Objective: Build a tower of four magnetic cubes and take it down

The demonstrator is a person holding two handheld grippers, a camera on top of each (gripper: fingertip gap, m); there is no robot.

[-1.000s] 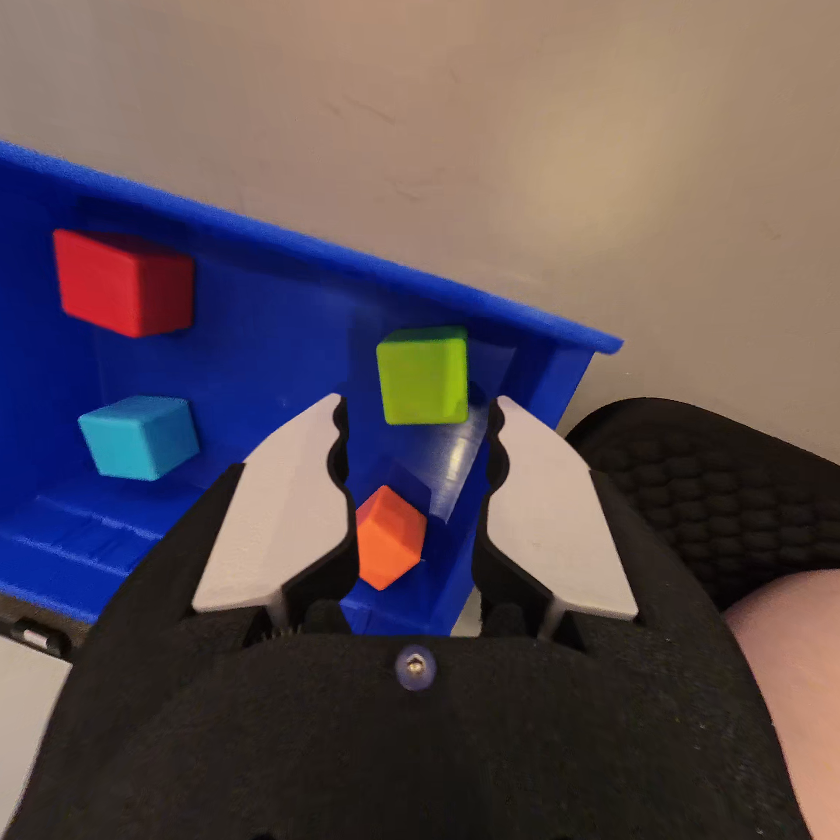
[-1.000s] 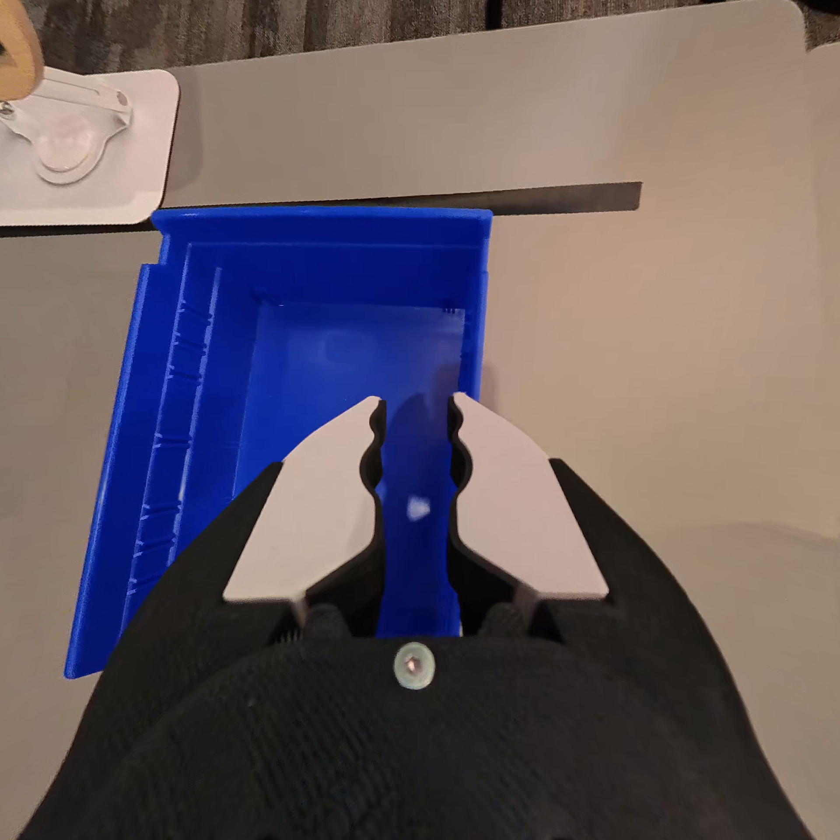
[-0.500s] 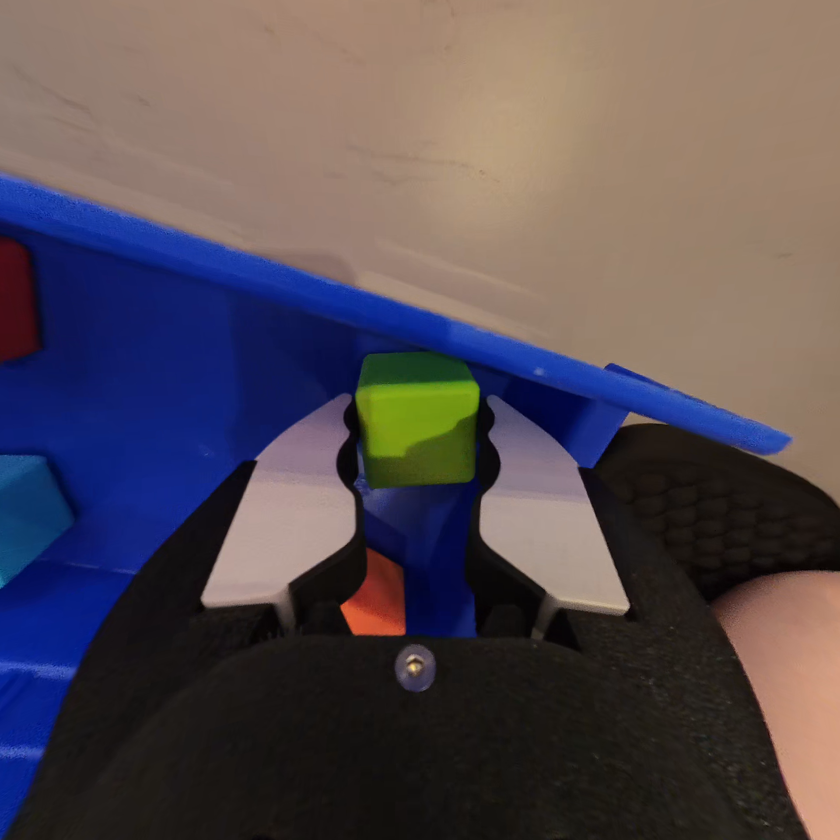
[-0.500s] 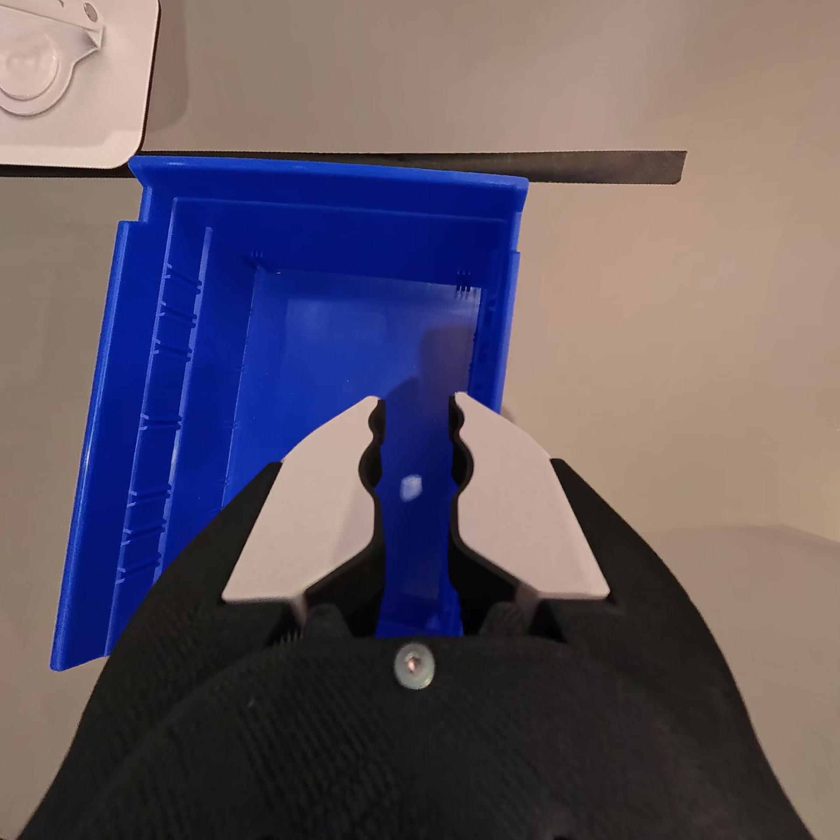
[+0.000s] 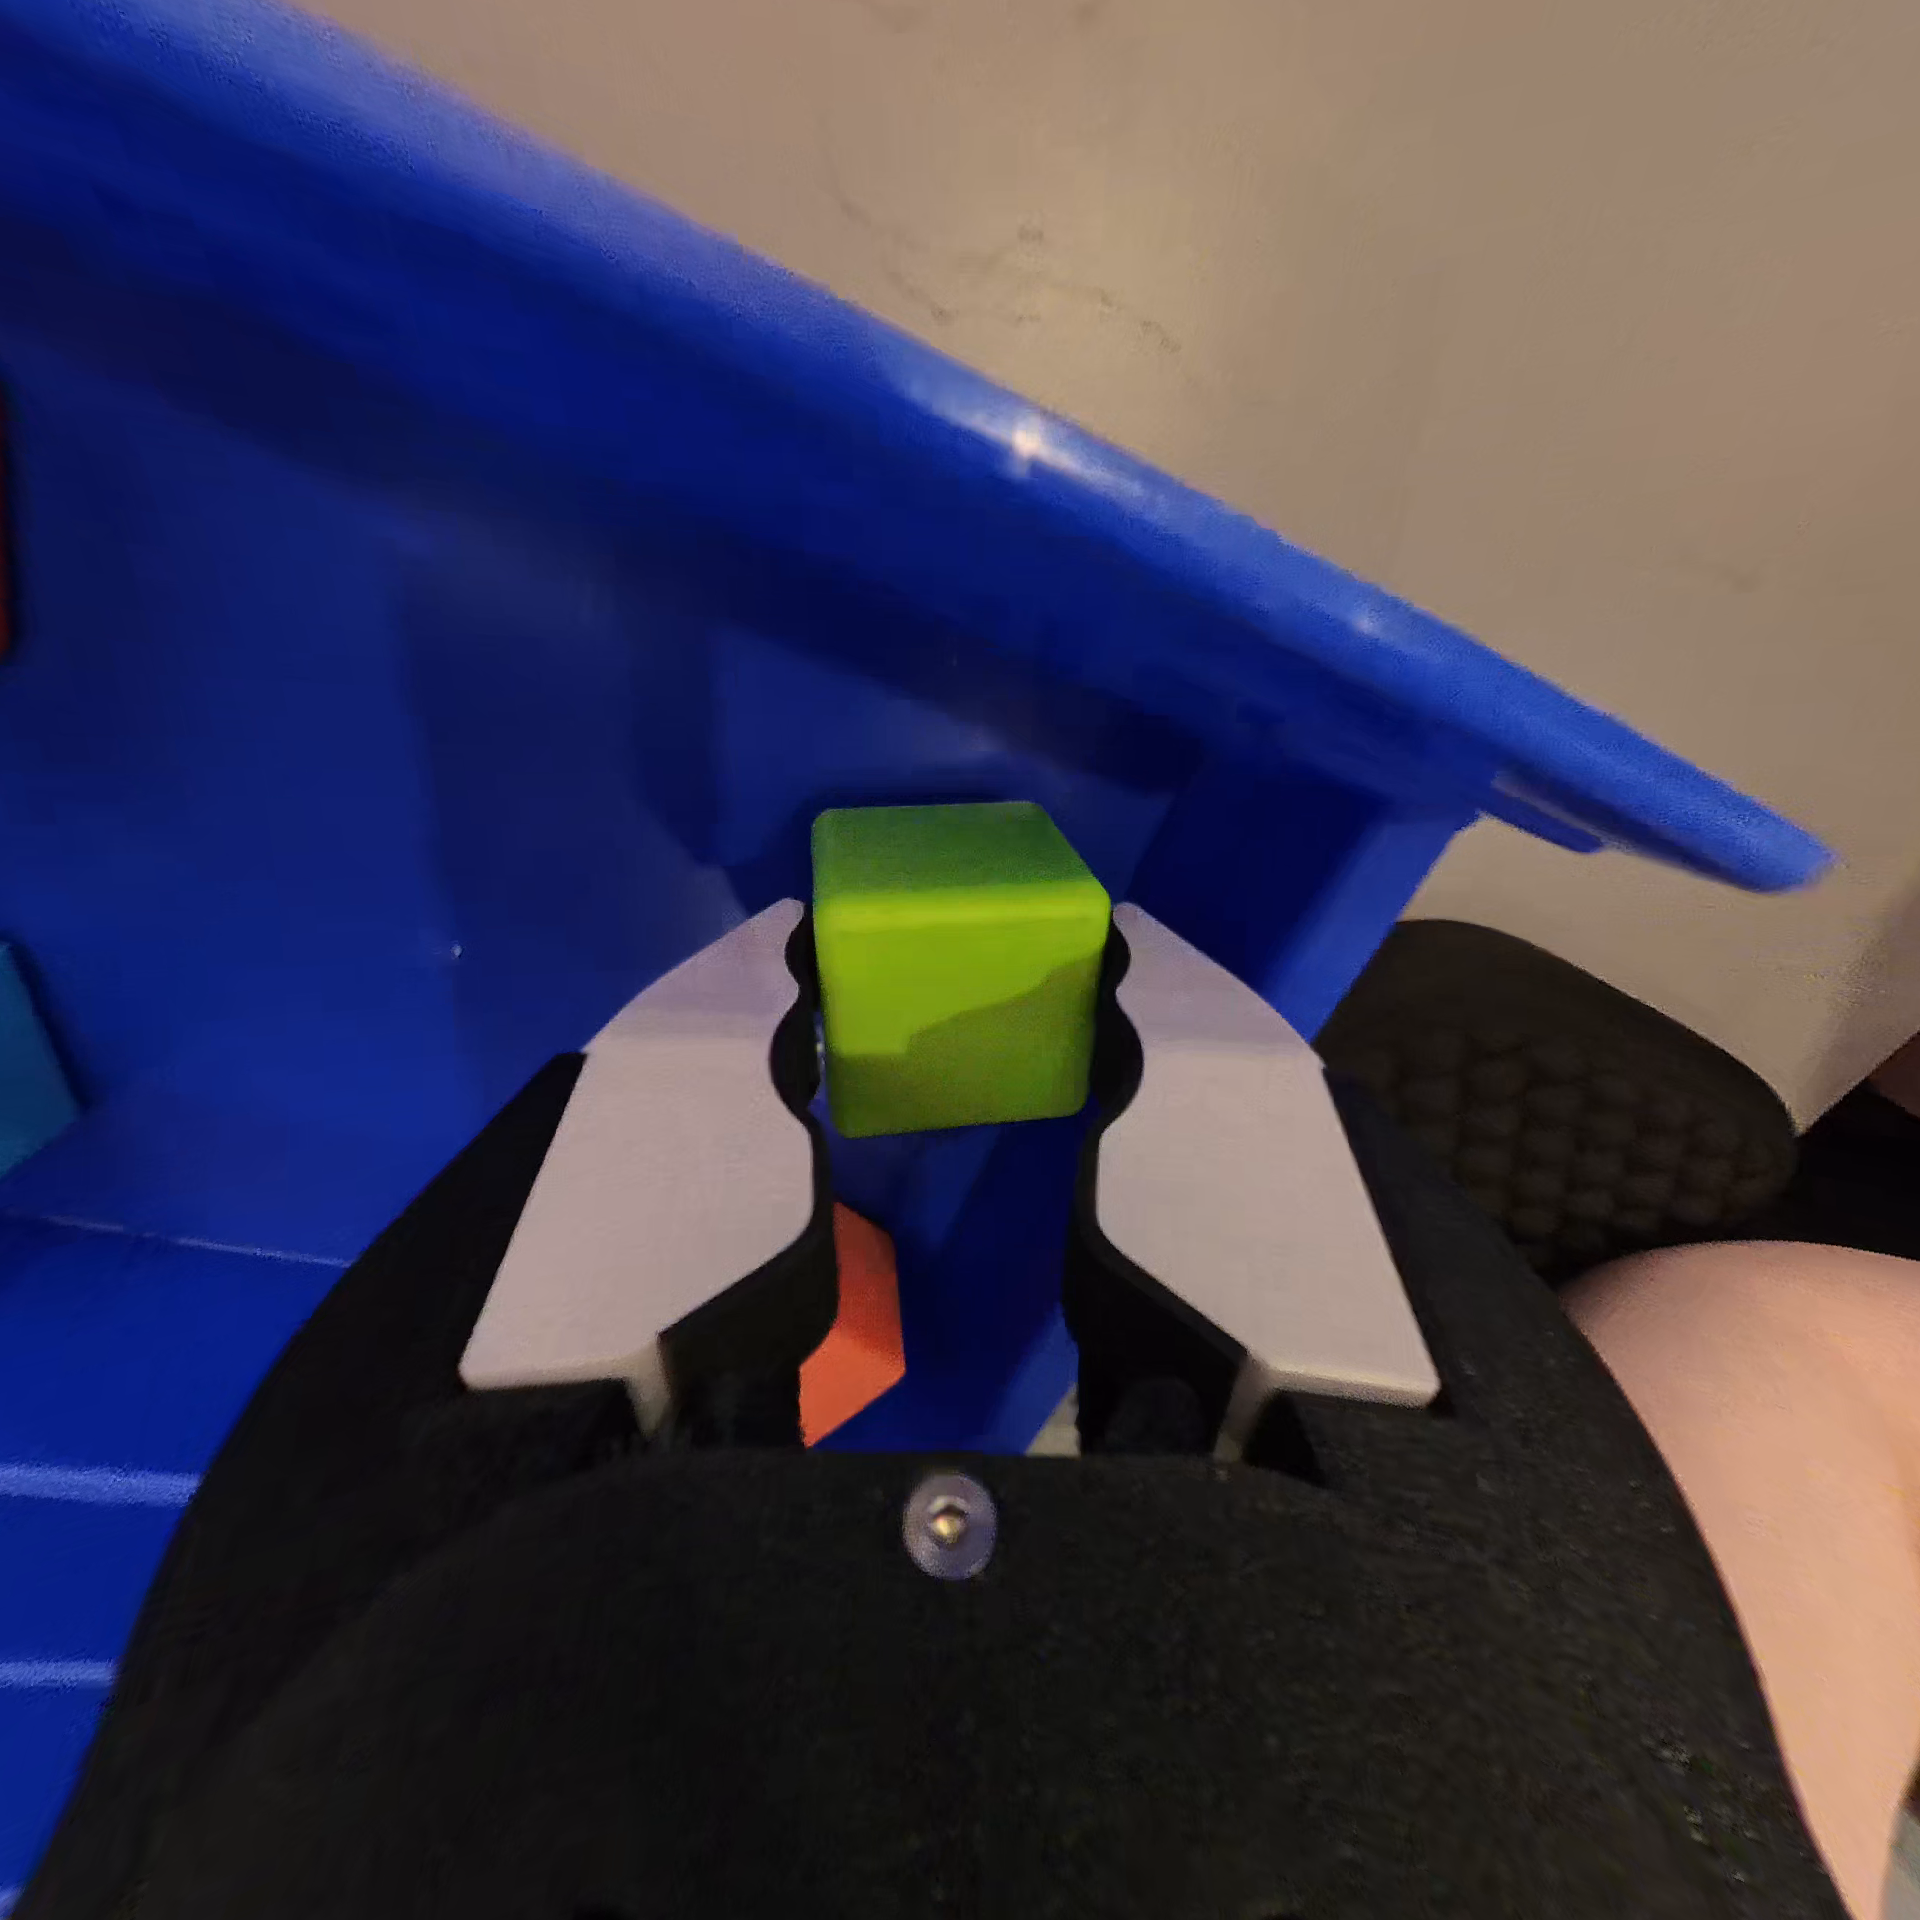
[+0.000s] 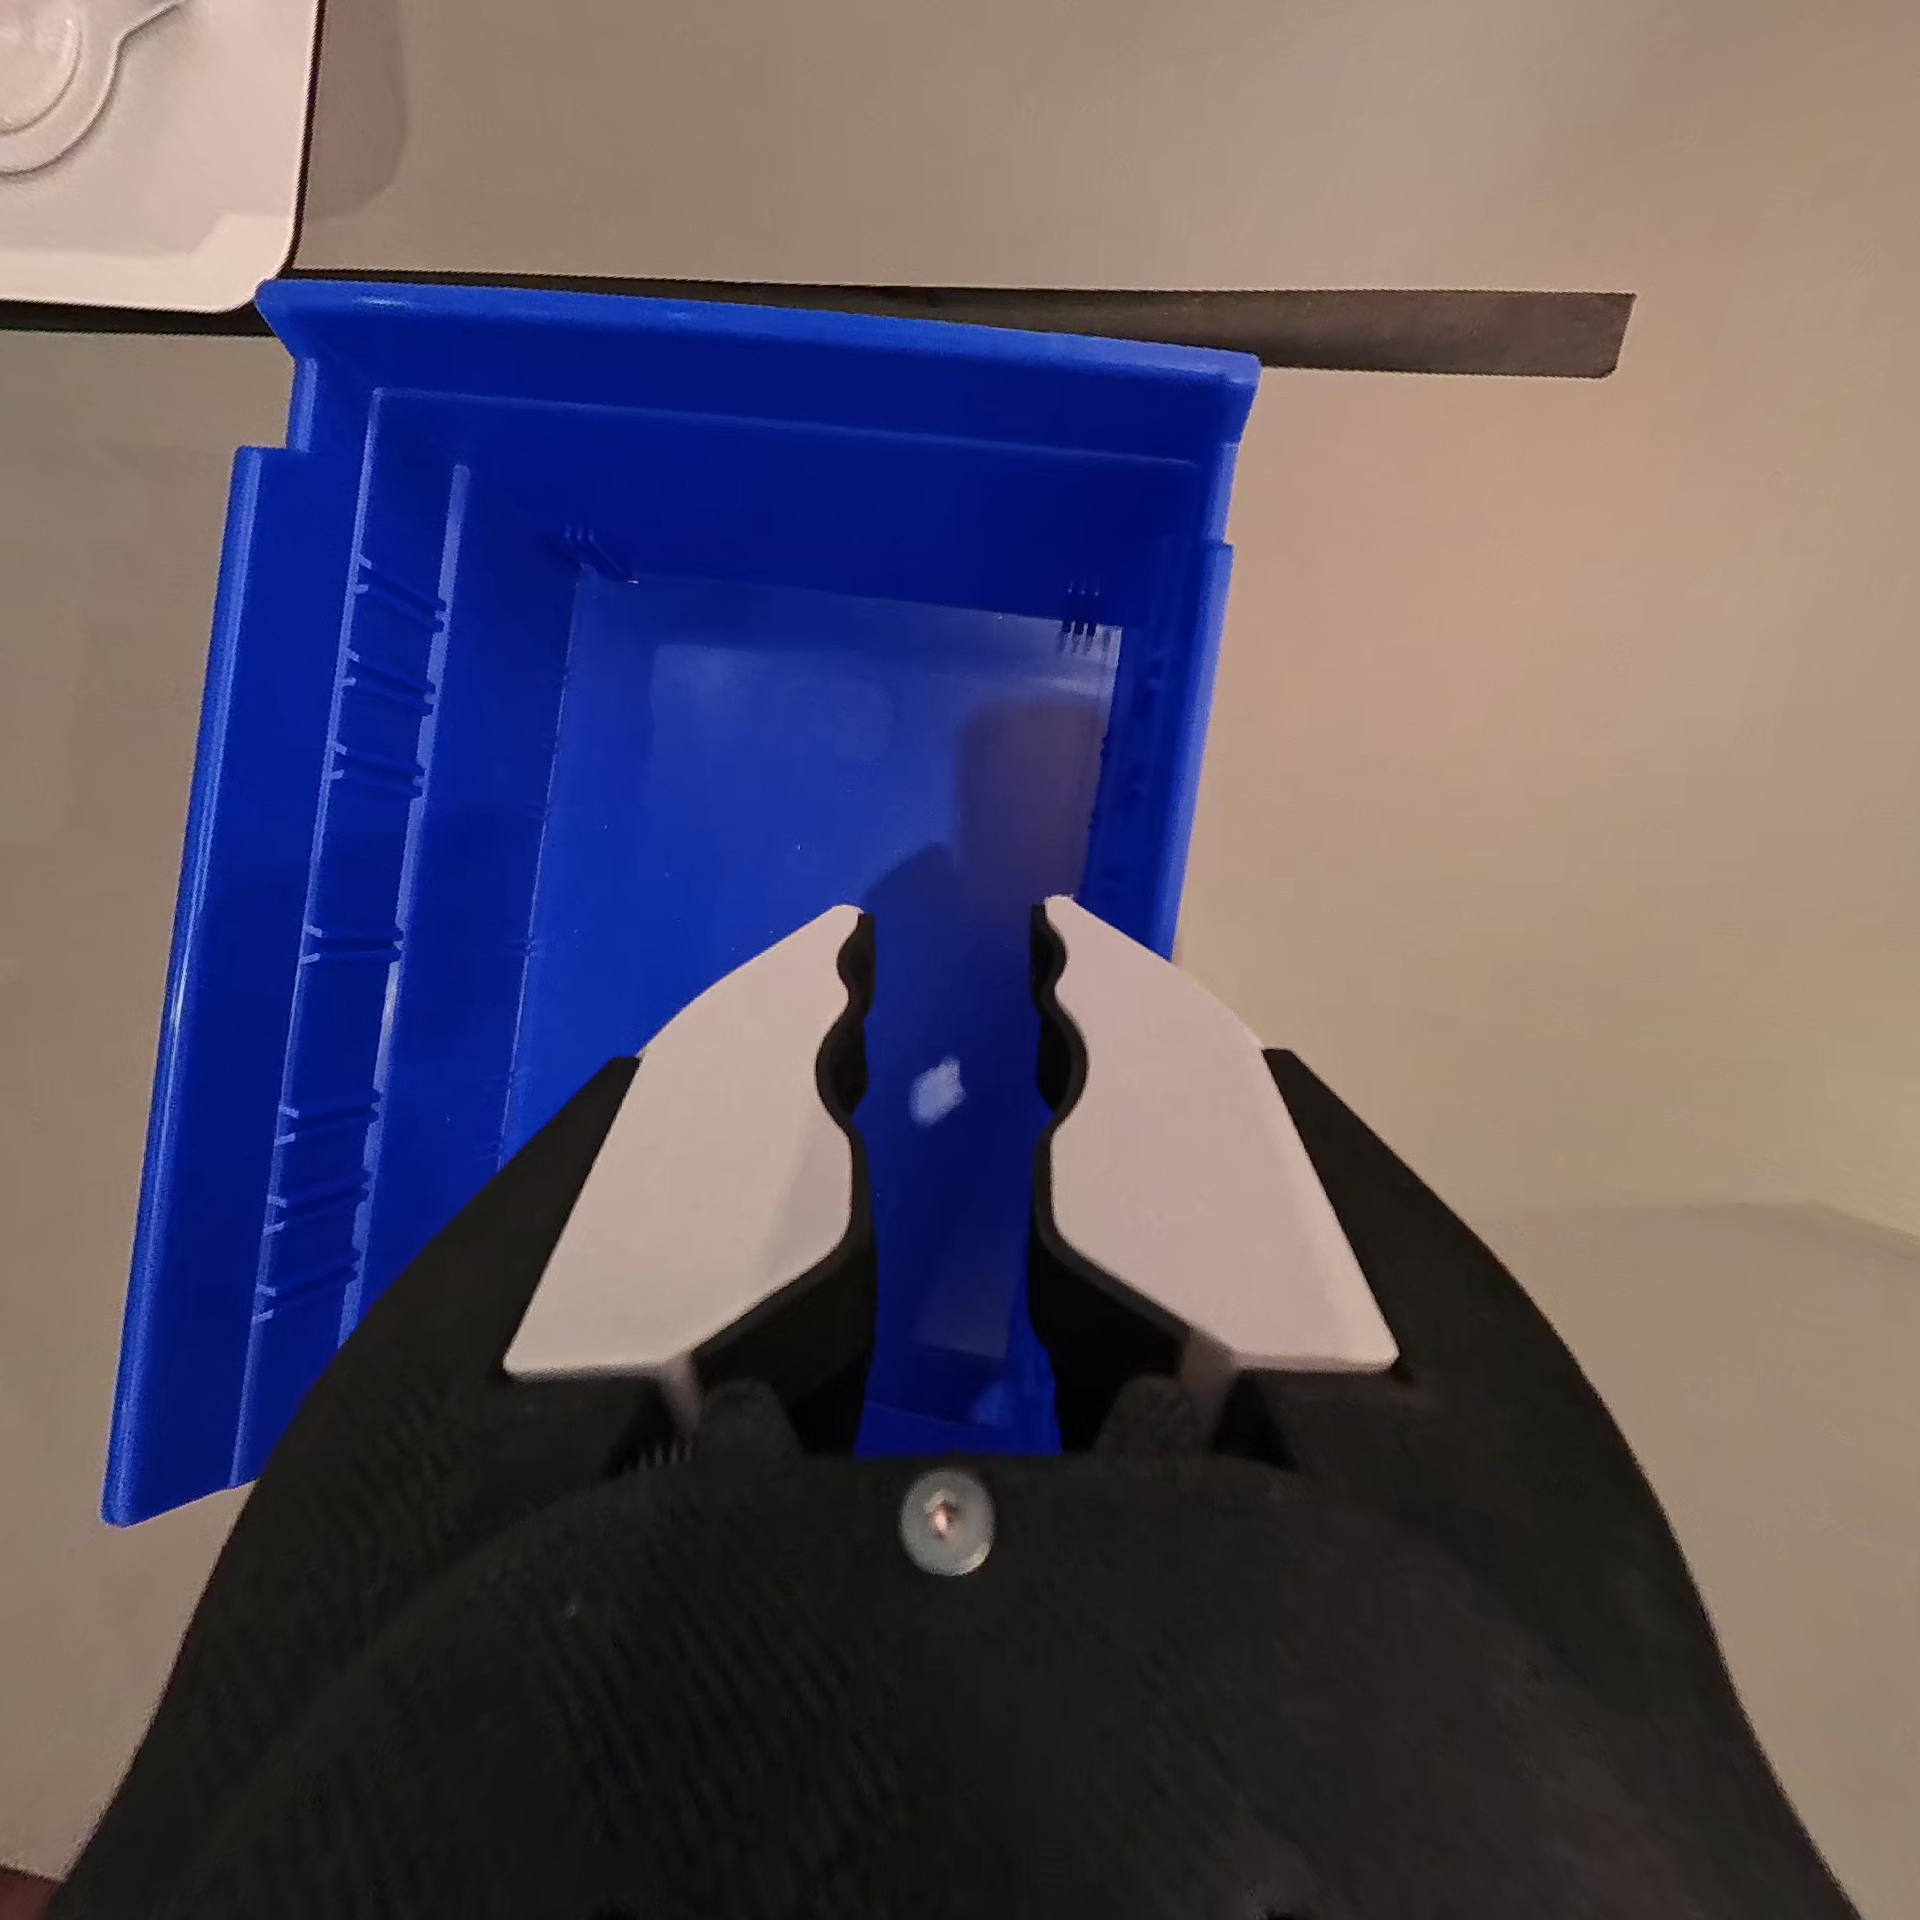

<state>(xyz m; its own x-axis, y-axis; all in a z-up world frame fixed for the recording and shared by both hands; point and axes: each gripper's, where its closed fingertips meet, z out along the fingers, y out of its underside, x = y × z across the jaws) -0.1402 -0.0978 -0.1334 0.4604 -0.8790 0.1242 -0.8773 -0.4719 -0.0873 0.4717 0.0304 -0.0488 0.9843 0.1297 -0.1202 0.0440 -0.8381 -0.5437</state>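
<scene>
Between the two grey fingers of the left gripper (image 5: 956,997) a green cube (image 5: 951,971) is clamped, each fingertip pressed against one of its sides. The cube is held inside a blue bin (image 5: 520,675), close to the bin's far wall and near its right-hand corner. Below the green cube, in the gap between the fingers, part of an orange cube (image 5: 854,1340) is seen lying on the bin floor. At the far left edge of the left wrist view a sliver of a teal cube (image 5: 29,1049) and a thin strip of a red cube (image 5: 4,520) are cut off by the frame. Beyond the bin's rim a beige desk (image 5: 1403,260) is shown, and at the right a black, honeycomb-textured object (image 5: 1558,1122) and part of a person's arm (image 5: 1787,1507) are visible.

From the right wrist view, the right gripper (image 6: 951,935) is seen held above a second blue bin (image 6: 312,935), over its right half. Its fingers are parted with nothing between them. No cubes can be seen on the visible part of this bin's floor. The bin rests on the beige desk (image 6: 1558,727), with its far end against a dark strip (image 6: 1455,332) that crosses the surface. A white tray-like object (image 6: 156,156) is cut off at the upper left corner.
</scene>
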